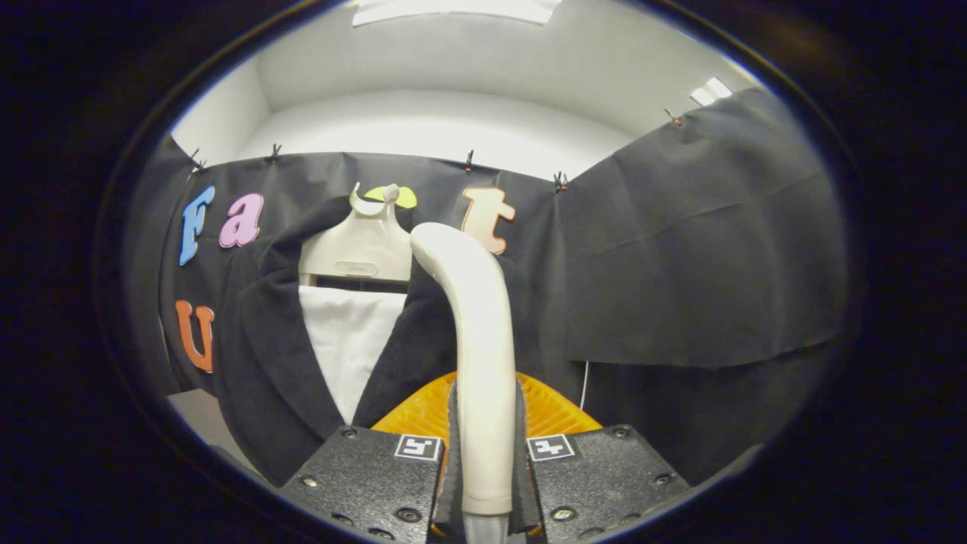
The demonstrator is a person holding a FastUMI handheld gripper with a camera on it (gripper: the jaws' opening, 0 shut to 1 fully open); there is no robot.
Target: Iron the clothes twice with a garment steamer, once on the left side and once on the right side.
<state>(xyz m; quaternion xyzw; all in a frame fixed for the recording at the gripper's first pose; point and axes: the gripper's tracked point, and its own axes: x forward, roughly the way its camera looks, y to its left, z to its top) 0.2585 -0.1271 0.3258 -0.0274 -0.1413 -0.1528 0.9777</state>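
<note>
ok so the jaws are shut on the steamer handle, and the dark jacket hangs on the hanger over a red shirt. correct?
One error: the shirt under the dark jacket is white, not red, as the gripper view shows. The rest holds: the gripper has its jaws shut on the steamer handle, and the jacket hangs on the hanger.

Gripper [483,453], lower centre of frame: two blocky bodies with rough speckled finish, round screws along top faces, one square black-and-white marker tag at each inner corner.
</note>
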